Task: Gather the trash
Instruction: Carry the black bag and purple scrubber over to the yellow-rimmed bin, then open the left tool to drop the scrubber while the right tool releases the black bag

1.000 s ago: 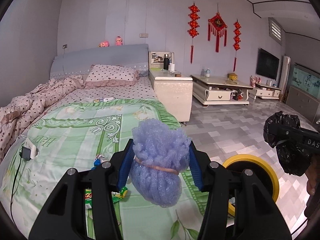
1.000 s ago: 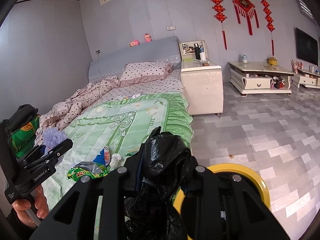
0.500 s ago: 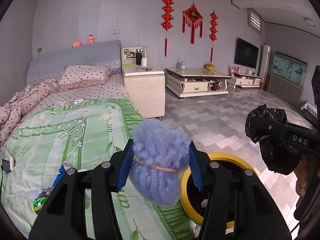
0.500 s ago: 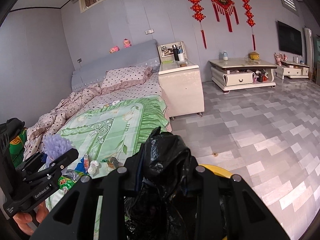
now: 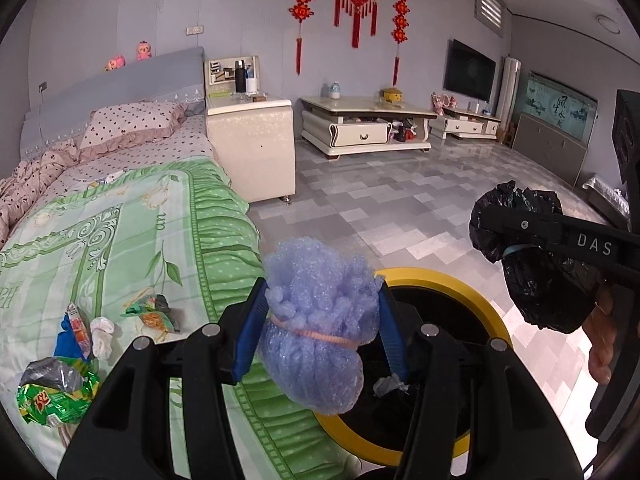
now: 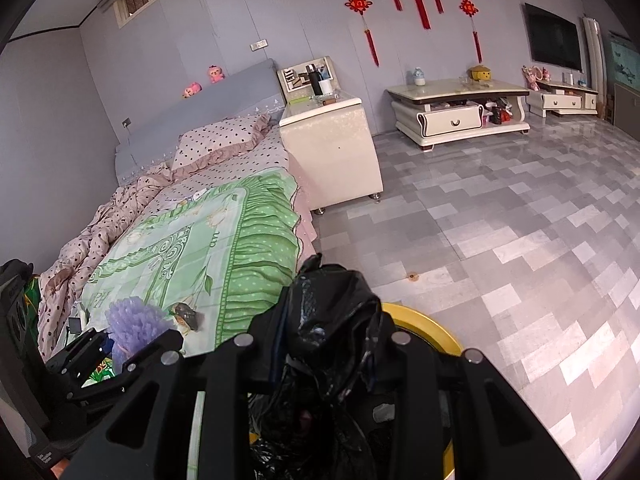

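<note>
Left gripper (image 5: 320, 332): I see it clenched on the purple foam wad (image 5: 316, 320), both blue pads pressing its sides, above the bin's near rim.
Right gripper (image 6: 326, 354): I have it clamped tight on the black bag (image 6: 328, 320), held over the bin.
Bin (image 5: 452, 284): yellow-rimmed, on the floor just beside the bed, a pale scrap inside.
Bed (image 5: 120, 240): I count about 4 wrappers (image 5: 56, 394) lying loose on the green cover near its foot.
Nightstand (image 5: 250, 148): beyond, against the bed's head.
</note>
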